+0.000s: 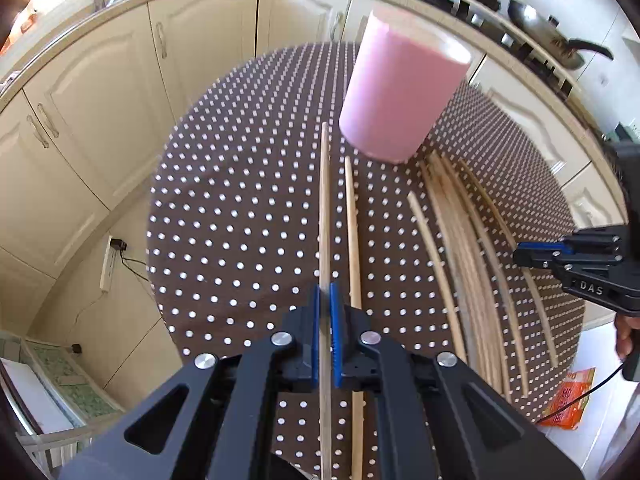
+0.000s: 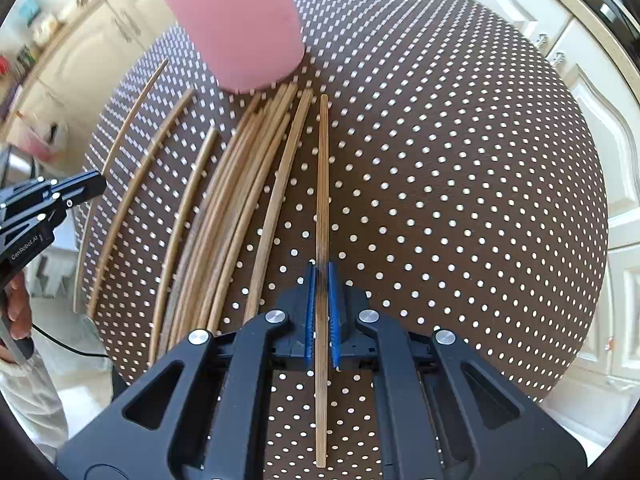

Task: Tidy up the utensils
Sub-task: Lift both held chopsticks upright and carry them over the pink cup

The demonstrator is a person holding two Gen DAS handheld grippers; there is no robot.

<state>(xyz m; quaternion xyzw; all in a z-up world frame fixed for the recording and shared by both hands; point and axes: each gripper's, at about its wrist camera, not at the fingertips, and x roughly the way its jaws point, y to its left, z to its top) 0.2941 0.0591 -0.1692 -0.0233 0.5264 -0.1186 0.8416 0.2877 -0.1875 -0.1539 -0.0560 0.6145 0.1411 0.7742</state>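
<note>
1. The left gripper [image 1: 329,336], black with blue pads, has its jaws closed on one pale wooden chopstick [image 1: 325,216], which runs between the pads towards the tall pink cylindrical cup [image 1: 400,88].
2. A second loose wooden chopstick [image 1: 352,232] lies just beside it on the round table covered in brown cloth with white dots [image 1: 240,208].
3. Further right, a bundle of wooden chopsticks [image 2: 236,200] lies side by side below the pink cup, with a few separate sticks spread on its left.
4. The right gripper [image 2: 322,312] has its blue pads clamped on a single straight bamboo chopstick [image 2: 322,184], apart from the bundle.
</note>
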